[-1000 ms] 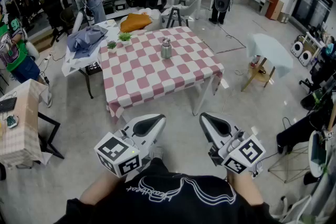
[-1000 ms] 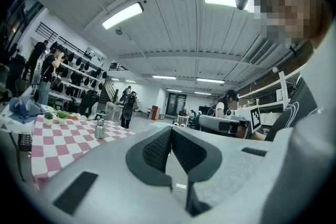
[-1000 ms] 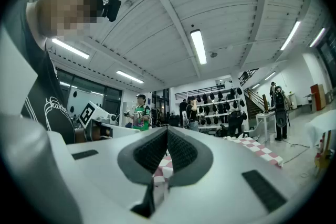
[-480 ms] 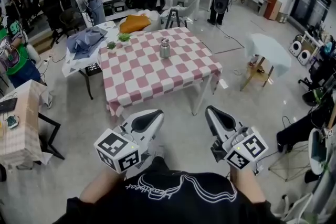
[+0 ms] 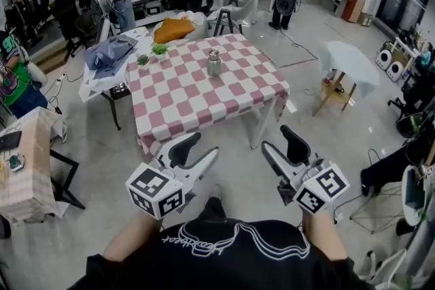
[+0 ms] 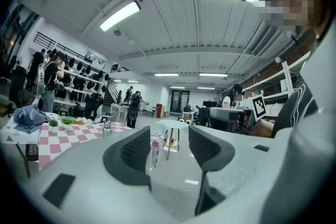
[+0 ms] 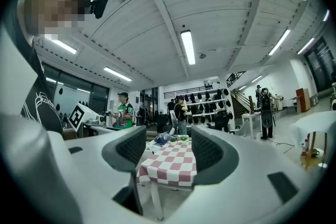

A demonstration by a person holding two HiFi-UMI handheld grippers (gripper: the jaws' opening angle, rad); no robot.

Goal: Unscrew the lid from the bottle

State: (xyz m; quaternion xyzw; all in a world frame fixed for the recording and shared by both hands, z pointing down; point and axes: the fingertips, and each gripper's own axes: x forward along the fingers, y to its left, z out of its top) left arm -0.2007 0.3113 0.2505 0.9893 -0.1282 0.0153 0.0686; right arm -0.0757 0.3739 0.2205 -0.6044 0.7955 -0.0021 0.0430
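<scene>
Both claws have just sprung apart: the left claw [image 5: 194,153] and right claw [image 5: 284,150], shut a second ago, now stand wide with nothing between their jaws. They hang at the bottom centre of the head view, over the floor [image 5: 239,170]. That looks like readying for a grasp; unscrewing has not begun. The bottle [image 5: 214,64] stands upright in the upper middle on the checked desk [image 5: 231,98], lid [image 5: 214,52] on, well apart from both claws.
</scene>
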